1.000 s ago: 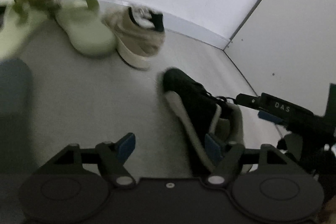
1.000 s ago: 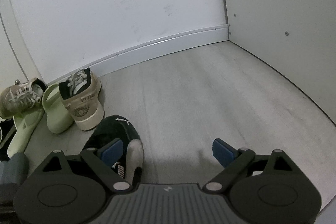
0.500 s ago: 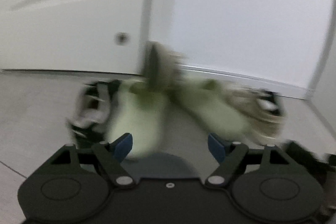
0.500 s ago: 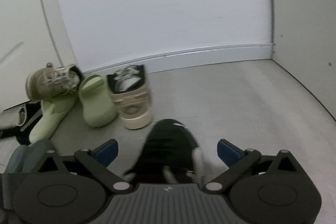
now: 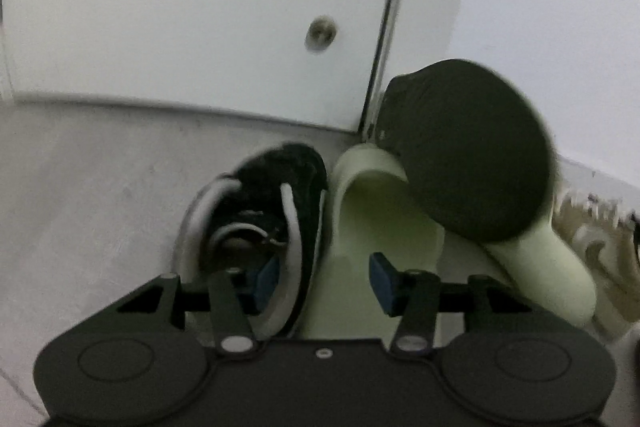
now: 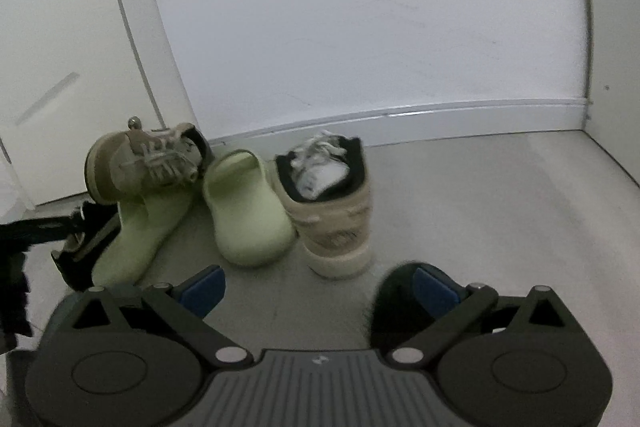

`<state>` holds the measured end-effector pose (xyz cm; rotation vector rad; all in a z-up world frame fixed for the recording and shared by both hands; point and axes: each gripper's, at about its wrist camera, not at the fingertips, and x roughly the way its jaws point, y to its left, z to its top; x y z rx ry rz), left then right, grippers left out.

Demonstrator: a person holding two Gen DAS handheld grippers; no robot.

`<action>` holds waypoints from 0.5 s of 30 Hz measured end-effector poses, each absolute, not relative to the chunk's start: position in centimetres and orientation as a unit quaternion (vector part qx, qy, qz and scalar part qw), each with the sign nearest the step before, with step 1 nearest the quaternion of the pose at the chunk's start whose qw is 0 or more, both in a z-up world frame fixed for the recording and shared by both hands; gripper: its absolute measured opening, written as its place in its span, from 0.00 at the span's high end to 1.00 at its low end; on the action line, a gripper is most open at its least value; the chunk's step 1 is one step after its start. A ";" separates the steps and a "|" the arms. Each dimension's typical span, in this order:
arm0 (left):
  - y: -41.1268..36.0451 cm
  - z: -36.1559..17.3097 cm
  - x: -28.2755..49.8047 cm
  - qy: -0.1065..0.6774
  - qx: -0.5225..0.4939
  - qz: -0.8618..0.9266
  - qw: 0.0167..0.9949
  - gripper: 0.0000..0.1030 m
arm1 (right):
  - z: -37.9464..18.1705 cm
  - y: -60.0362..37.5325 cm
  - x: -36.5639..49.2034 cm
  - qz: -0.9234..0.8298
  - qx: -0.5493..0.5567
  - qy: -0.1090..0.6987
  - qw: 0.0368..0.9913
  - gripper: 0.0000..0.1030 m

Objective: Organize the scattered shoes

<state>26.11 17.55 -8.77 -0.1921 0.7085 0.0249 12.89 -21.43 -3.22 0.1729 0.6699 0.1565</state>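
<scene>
My left gripper [image 5: 323, 275] hangs over a black sneaker with white trim [image 5: 256, 223] by the door, jaws closing. One pad sits inside the shoe's mouth, the other over a pale green slide [image 5: 376, 227]; the collar between them is not pinched. A tan sneaker lies tipped on that slide, dark sole [image 5: 468, 155] facing me. My right gripper [image 6: 316, 287] is open and holds nothing. The toe of a second black shoe [image 6: 396, 303] lies under its right finger. Ahead stand two green slides [image 6: 248, 219], an upright tan sneaker [image 6: 332, 215] and the tipped tan sneaker [image 6: 148, 159].
A white door [image 5: 180, 27] with a small round fitting and a white wall with a baseboard [image 6: 440, 111] close off the back. A side panel [image 6: 616, 47] bounds the right. Bare grey floor [image 6: 500, 211] spreads right of the shoes.
My left gripper swung left, away from the black shoe near the right gripper, onto the black sneaker by the door, and its jaws narrowed. The right gripper turned left toward the shoe cluster.
</scene>
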 end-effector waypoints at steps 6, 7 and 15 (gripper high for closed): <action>19.5 -9.2 26.9 0.312 -0.155 0.050 0.936 0.79 | -3.4 -19.9 13.9 0.089 0.080 0.329 0.937 0.03; 20.0 -8.9 26.5 0.294 -0.178 0.055 0.937 0.81 | -3.4 -19.8 13.8 0.091 0.077 0.332 0.936 0.03; 21.8 -6.3 23.4 0.232 -0.255 0.079 0.935 0.82 | -3.7 -20.1 13.2 0.084 0.073 0.339 0.934 0.03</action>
